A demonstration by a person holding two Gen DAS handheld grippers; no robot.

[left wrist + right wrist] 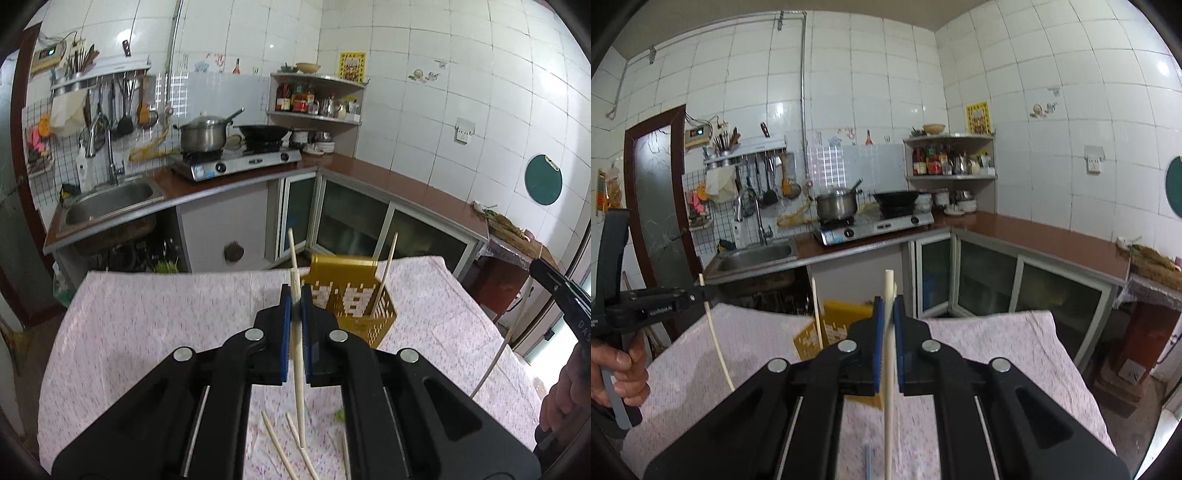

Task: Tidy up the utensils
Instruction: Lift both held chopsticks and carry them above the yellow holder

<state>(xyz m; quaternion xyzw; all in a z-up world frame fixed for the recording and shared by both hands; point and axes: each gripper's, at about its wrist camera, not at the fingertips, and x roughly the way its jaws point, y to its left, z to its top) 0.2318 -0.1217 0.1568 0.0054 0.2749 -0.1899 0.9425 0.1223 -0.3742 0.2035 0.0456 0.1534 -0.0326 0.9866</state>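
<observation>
We saw an evenly, fairly brightly lit kitchen, with glare spots on the wall tiles (779,109) in the upper left and upper right. Fisheye distortion bent the edges and darkened the corners. The tablecloth (166,314) looked slightly blurred.

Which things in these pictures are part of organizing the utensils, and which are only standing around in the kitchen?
Belong to the job:
- left gripper, shut on a chopstick
- right gripper, shut on another chopstick
- yellow holder, one chopstick already inside
- loose chopsticks on the tablecloth

Just lying about:
- steel pot
- wok
- sink
- corner shelf bottles
</observation>
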